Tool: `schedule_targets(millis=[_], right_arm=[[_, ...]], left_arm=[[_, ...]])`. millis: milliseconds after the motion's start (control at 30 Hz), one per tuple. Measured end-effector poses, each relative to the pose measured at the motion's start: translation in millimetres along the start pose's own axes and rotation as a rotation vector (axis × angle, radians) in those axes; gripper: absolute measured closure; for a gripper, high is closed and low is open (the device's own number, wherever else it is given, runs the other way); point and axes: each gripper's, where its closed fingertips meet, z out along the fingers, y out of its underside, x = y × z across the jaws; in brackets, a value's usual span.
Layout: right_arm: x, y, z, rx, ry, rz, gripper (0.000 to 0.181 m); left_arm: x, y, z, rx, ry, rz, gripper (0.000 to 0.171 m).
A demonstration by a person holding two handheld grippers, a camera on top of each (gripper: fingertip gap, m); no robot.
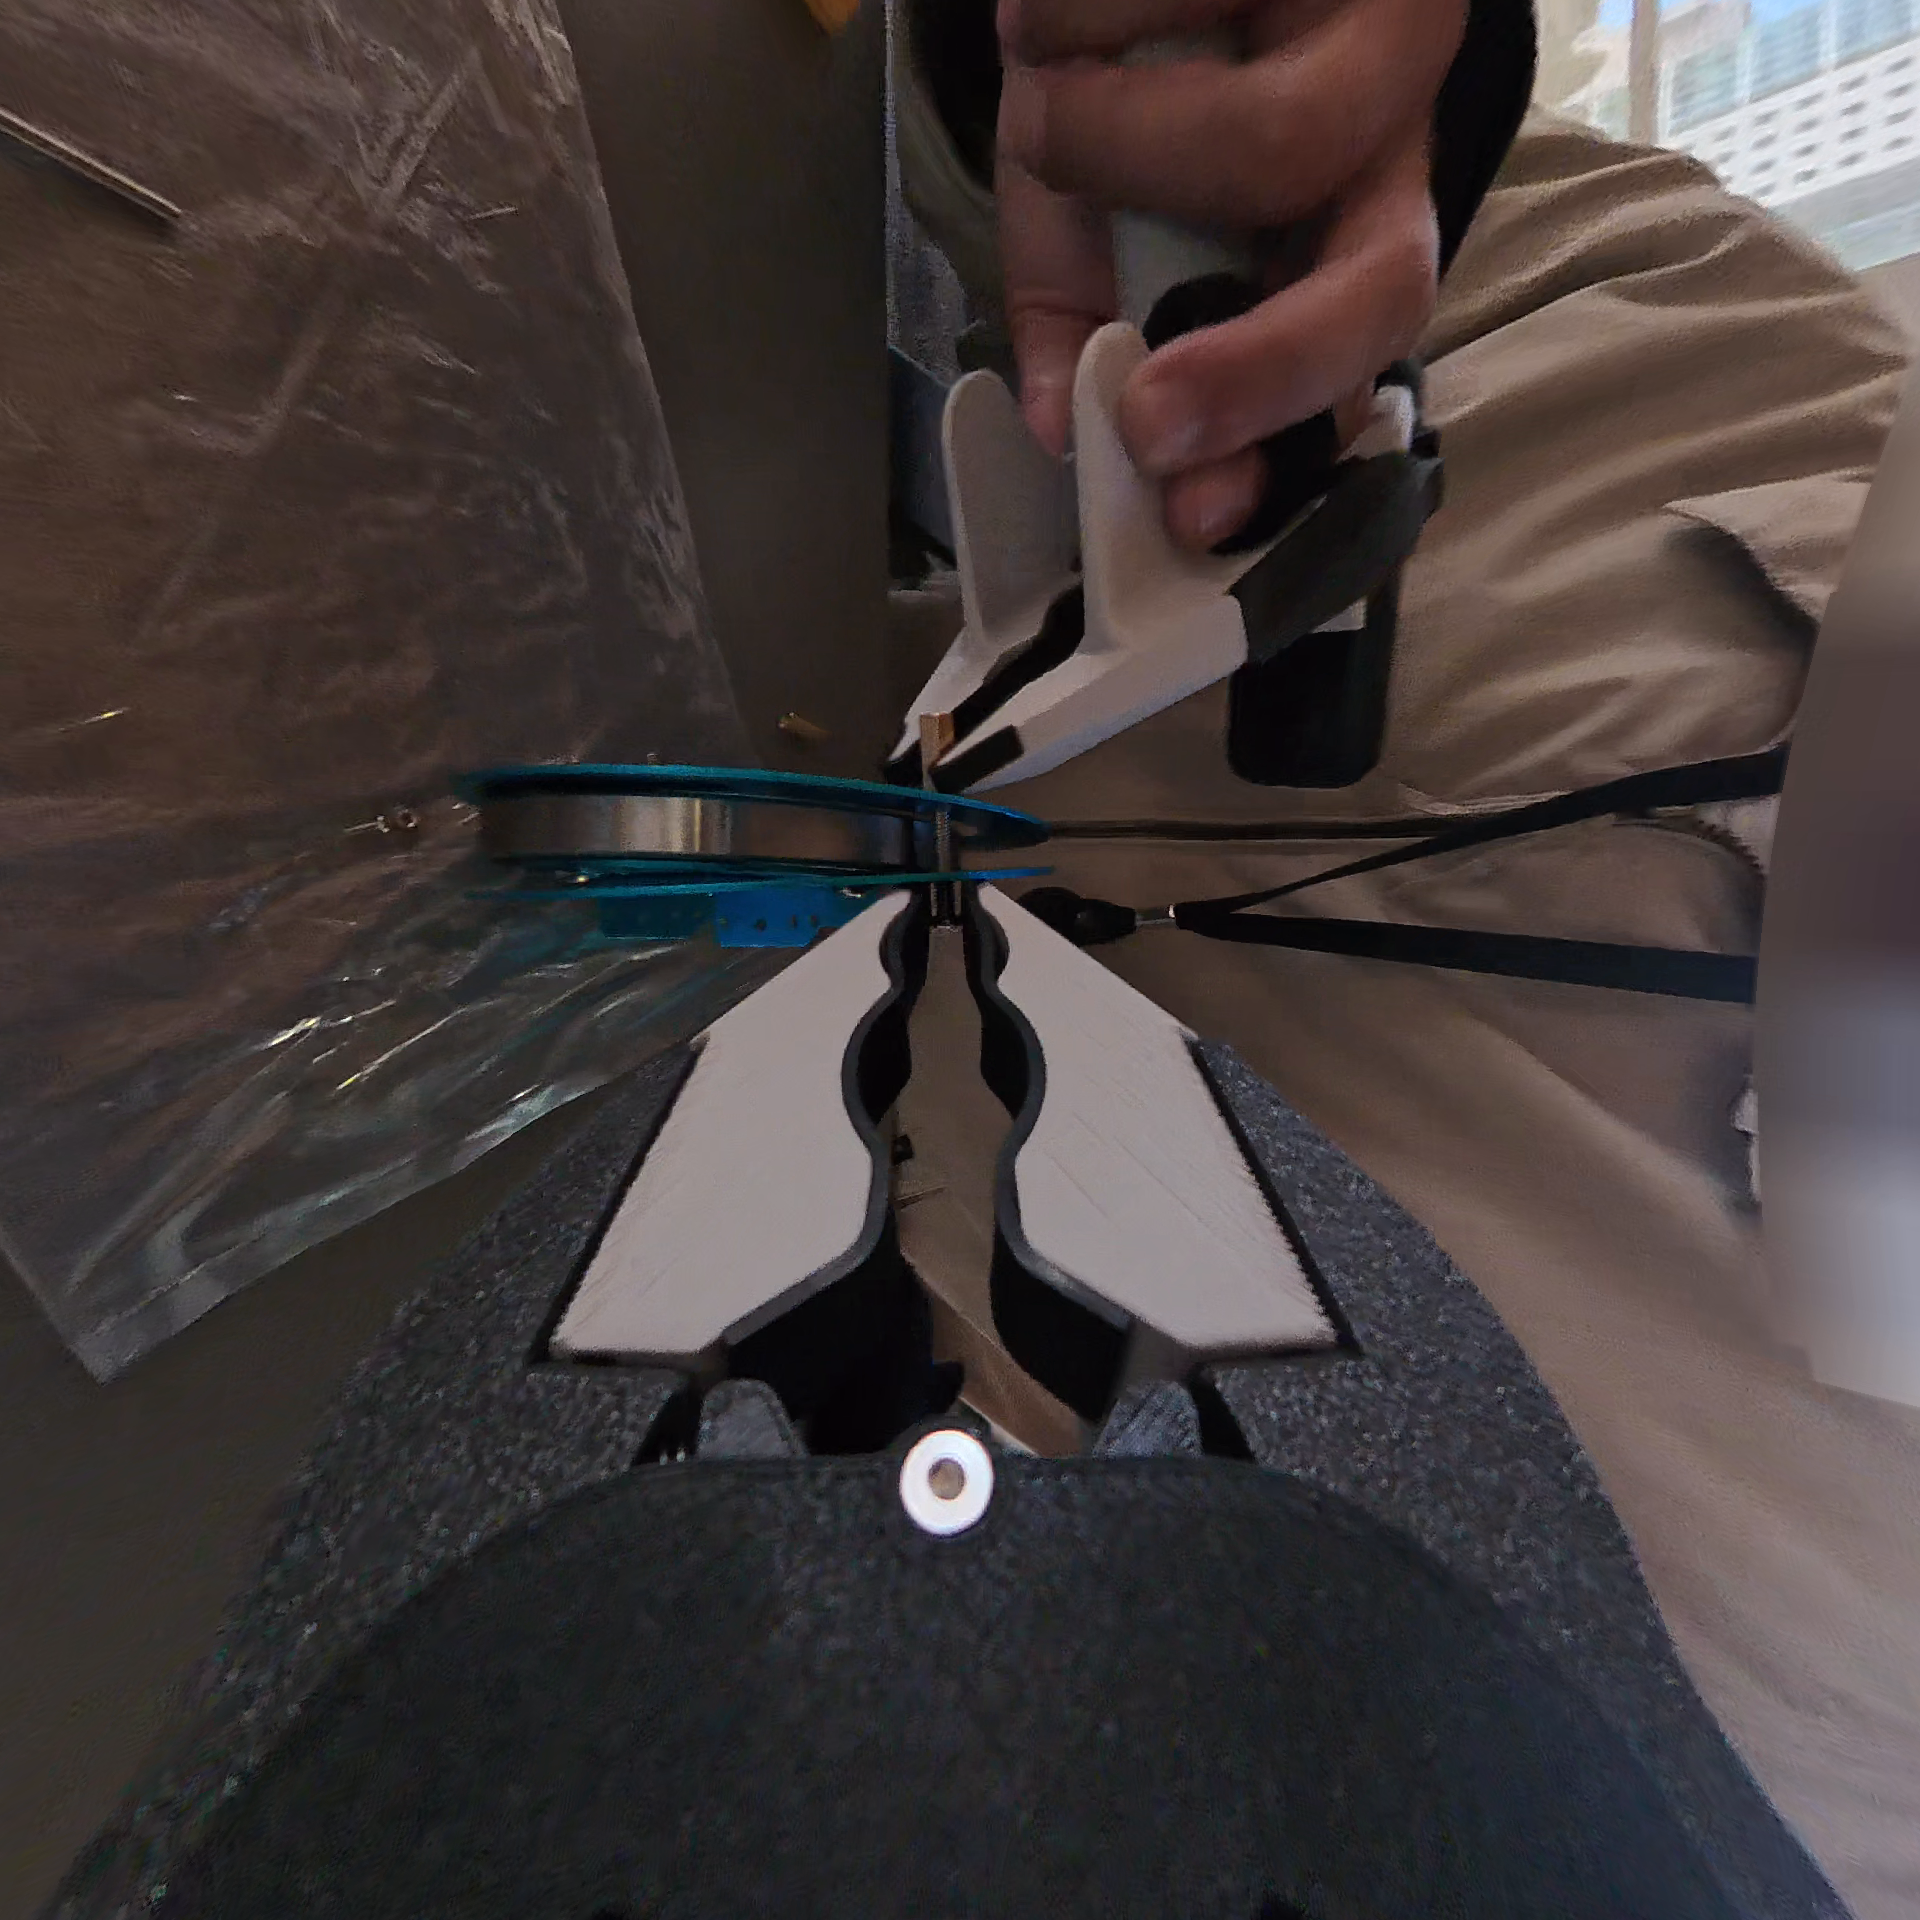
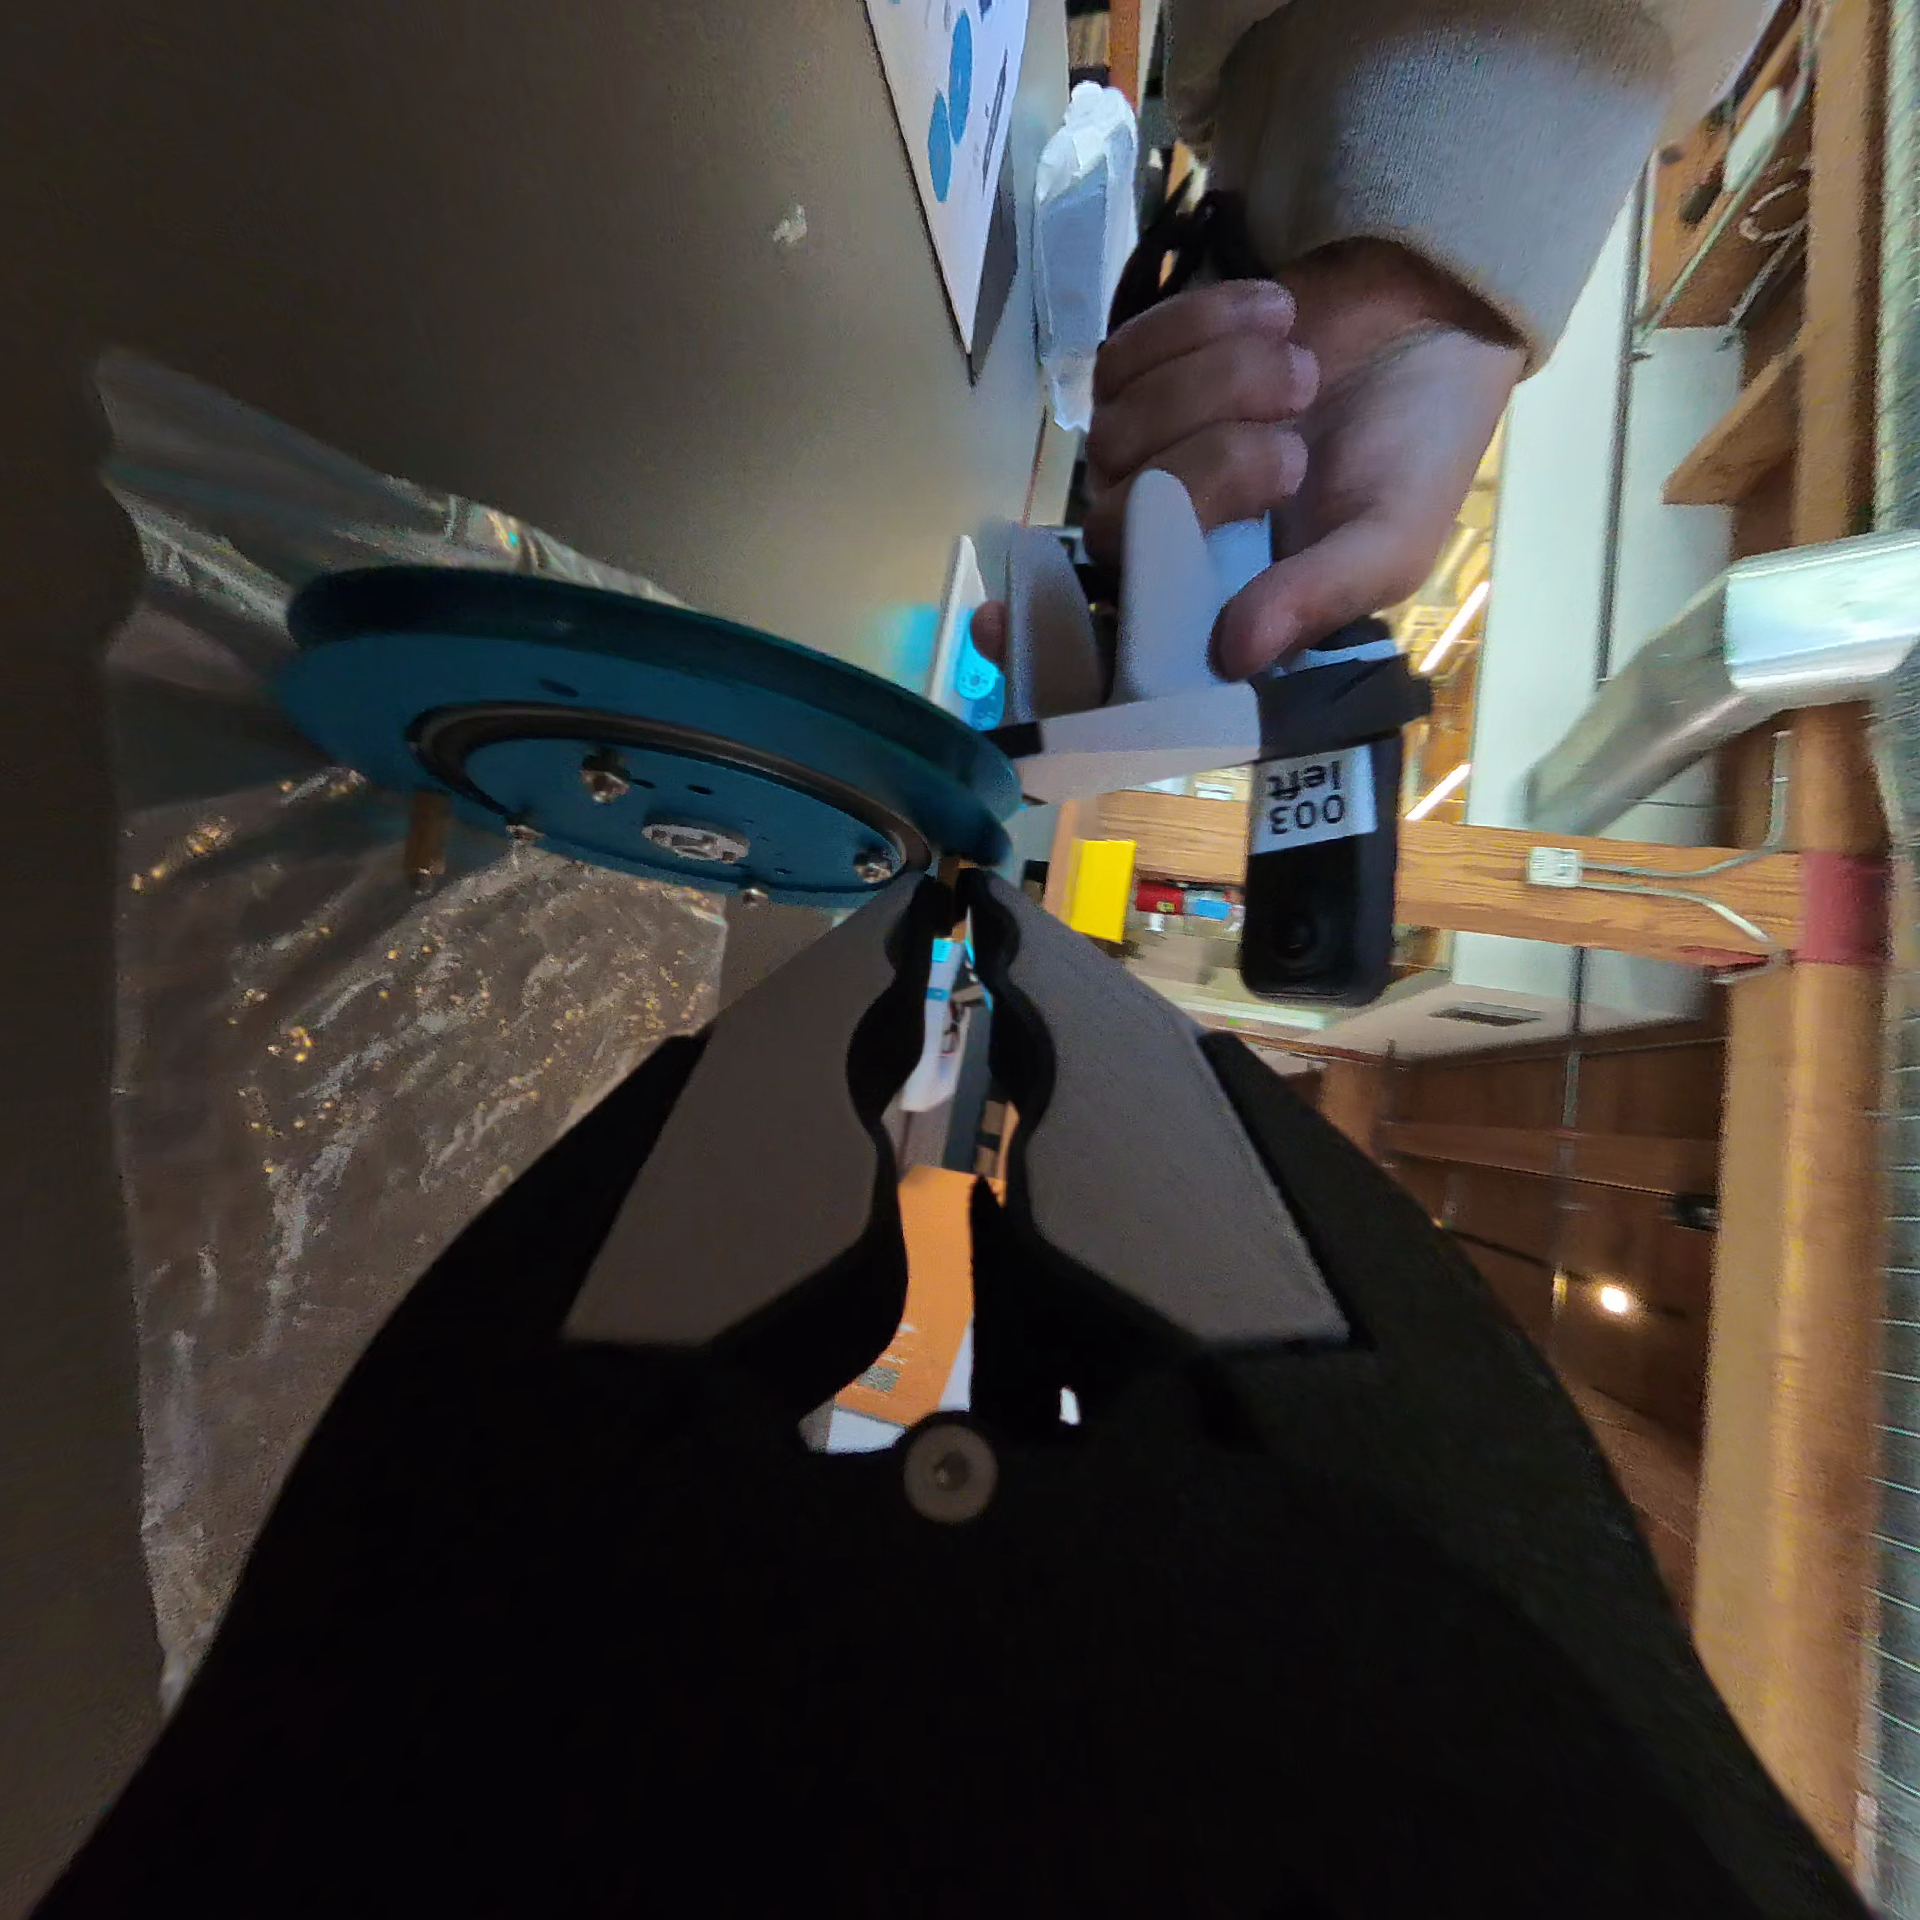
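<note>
A blue round assembly [image 1: 727, 781] of two plates with a silver ring [image 1: 623, 826] between them is held in the air, edge-on in the left wrist view. My left gripper [image 1: 943, 912] is shut on its rim; in the right wrist view it [image 2: 1023, 769] clamps the disc [image 2: 436, 686] from the right. My right gripper [image 2: 951, 891] is shut on a small brass standoff [image 2: 948, 883] at the disc's rim. In the left wrist view it [image 1: 920, 753] comes down from above with the standoff [image 1: 940, 727] on a threaded screw. Another brass standoff [image 2: 426, 842] sticks out of the disc's far side.
A crumpled clear plastic bag [image 1: 260, 520] with small hardware lies on the brown table behind the disc, also in the right wrist view [image 2: 416, 1091]. A loose brass piece [image 1: 795, 722] lies on the table. A person's beige clothing [image 1: 1558, 520] with black straps fills the right. Wooden shelves [image 2: 1558, 883] stand beyond. Only a small space, under 4 cm, lies between the two pairs of fingers.
</note>
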Motion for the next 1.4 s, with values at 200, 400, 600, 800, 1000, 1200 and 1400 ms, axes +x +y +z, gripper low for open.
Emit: schedule_targets(millis=[200, 400, 600, 800, 1000, 1200, 1400], right_arm=[[-3, 6, -5, -0.003, -0.138, 0.2, 0.177], [-8, 4, -10, 0.07, -0.6, 0.833, 0.177], [-10, 2, -13, 0.066, -1.011, 1.301, 0.178], [-11, 6, -15, 0.001, -1.524, 1.881, 0.179], [-6, 5, -13, 0.158, -1.474, 1.871, 0.176], [-3, 22, -6, 0.08, -0.588, 0.961, 0.147], [-1, 18, -8, -0.118, -0.083, 0.307, 0.145]], left_arm=[[-4, -6, 3, -0.036, -0.293, 0.289, 0.169], [-7, -6, 7, -0.072, -0.777, 0.597, 0.169], [-13, -11, 0, -0.149, -1.295, 0.907, 0.17], [-14, -21, -4, -0.238, -1.816, 1.238, 0.17], [-15, -18, -6, -0.139, -1.71, 1.14, 0.168], [-20, -16, -10, 0.021, -1.205, 0.784, 0.168], [-13, -8, -5, 0.058, -0.635, 0.425, 0.168]])
